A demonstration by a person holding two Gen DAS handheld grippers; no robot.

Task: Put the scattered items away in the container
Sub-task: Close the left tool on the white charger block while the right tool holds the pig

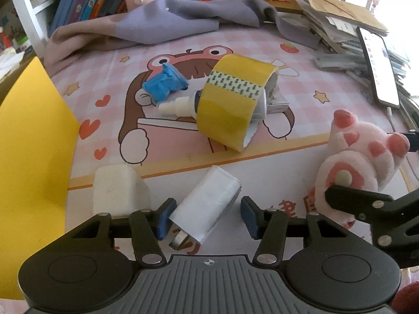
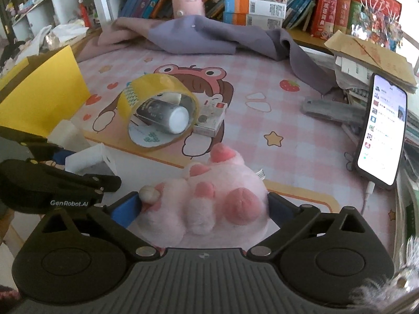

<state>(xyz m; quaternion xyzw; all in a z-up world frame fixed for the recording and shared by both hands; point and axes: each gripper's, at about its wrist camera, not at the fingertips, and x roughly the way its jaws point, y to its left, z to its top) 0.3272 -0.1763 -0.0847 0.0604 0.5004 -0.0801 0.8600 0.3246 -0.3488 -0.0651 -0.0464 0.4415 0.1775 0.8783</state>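
Observation:
My left gripper (image 1: 207, 216) is open, its blue pads either side of a white charger plug (image 1: 207, 204) lying on the pink mat; the left pad touches it. A white foam block (image 1: 117, 191) sits just left of it. My right gripper (image 2: 203, 206) is closed on a pink plush paw (image 2: 207, 201), which also shows in the left wrist view (image 1: 361, 162). A yellow tape roll (image 1: 233, 102) lies mid-mat with a white bottle (image 1: 180, 106) through it. A crumpled blue item (image 1: 163, 83) lies behind. The yellow container (image 1: 28, 162) stands at the left.
A small red-and-white box (image 2: 210, 120) lies by the tape roll. A phone (image 2: 381, 130) leans on a paper stack at the right. A grey-purple cloth (image 1: 162, 23) is bunched at the back, before shelves of books.

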